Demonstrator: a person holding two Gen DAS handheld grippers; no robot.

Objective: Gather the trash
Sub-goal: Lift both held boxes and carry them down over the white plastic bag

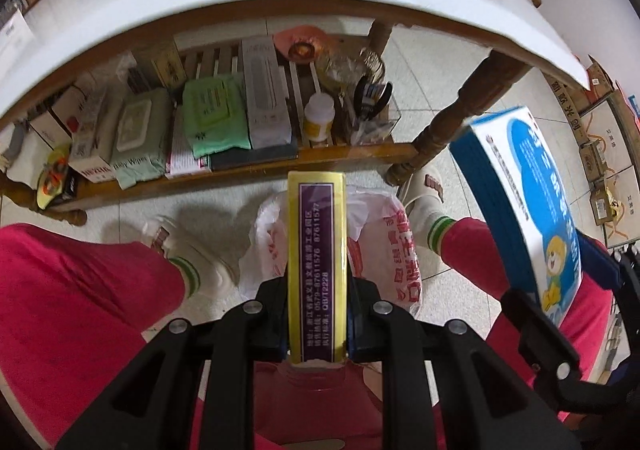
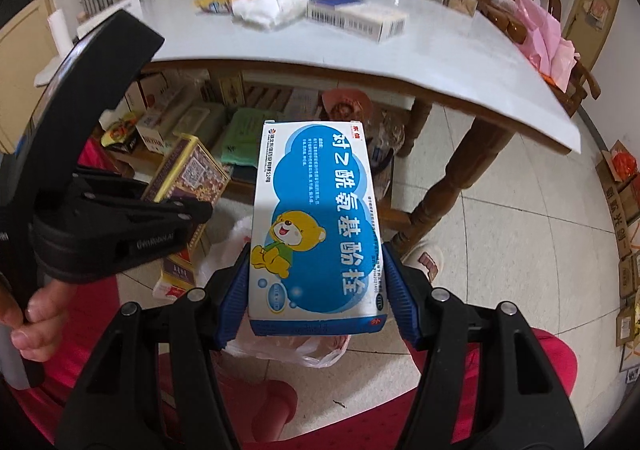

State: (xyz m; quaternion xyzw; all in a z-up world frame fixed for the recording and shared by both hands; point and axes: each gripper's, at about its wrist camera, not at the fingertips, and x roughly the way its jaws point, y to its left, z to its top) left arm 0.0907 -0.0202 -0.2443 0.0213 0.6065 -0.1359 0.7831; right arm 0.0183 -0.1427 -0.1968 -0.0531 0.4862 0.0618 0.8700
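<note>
A yellow box (image 1: 316, 266) is clamped in the left gripper (image 1: 317, 324), a blue box (image 2: 316, 226) in the right gripper (image 2: 316, 302) (both above a plastic bag (image 1: 384, 246)).

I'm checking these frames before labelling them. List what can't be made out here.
- Plastic bag opening: hidden behind the yellow box in the left wrist view, and behind the blue box in the right wrist view.
- Items on the table, right wrist view: blurred, labels unreadable.
- Cardboard boxes on the floor: cut off by the right edge.
</note>
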